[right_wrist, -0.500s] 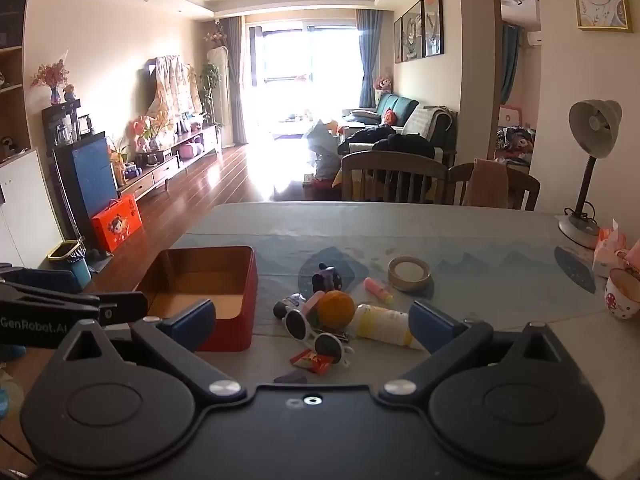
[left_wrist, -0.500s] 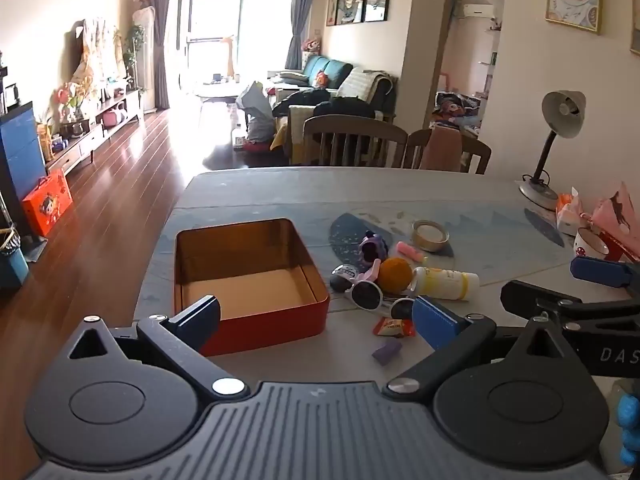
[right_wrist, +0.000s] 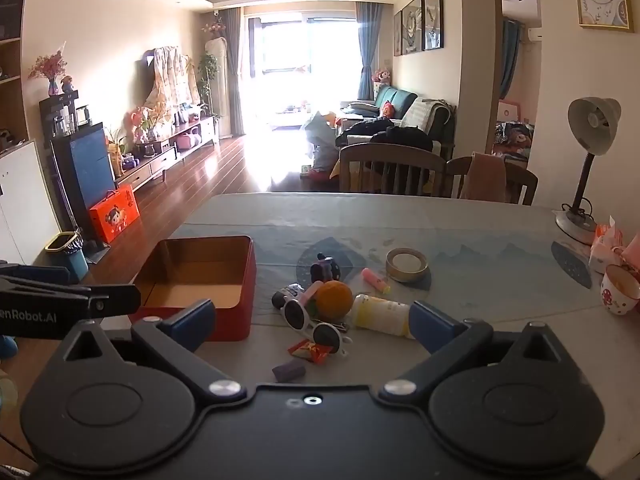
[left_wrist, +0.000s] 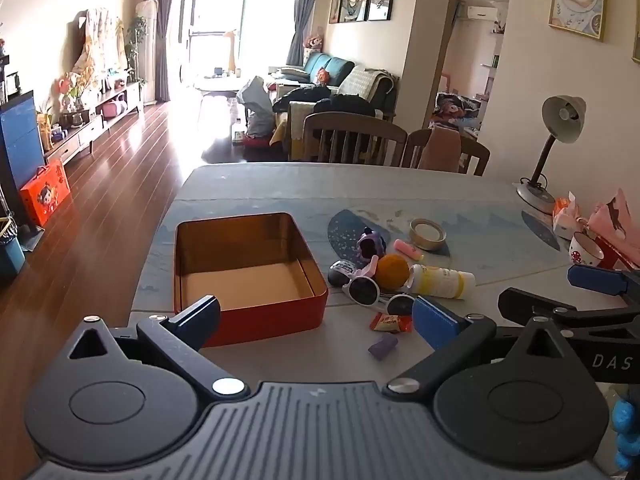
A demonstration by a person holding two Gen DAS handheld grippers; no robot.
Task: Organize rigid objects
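Both grippers hang over the near edge of the grey table (left_wrist: 280, 184), left gripper (left_wrist: 316, 314) and right gripper (right_wrist: 312, 320) spread wide, nothing between them. The open red metal tin (left_wrist: 256, 320) sits bare at the left — beside it a jumble: orange ball (left_wrist: 393, 271), white sunglasses (left_wrist: 366, 290), pale yellow bottle (left_wrist: 440, 280), roll of tape (left_wrist: 427, 234), purple eraser block (left_wrist: 383, 346).

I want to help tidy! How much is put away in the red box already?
Nothing yet: the red box is empty. Both grippers hover open, holding nothing. Left to do: the sunglasses, orange ball, bottle and the other bits.
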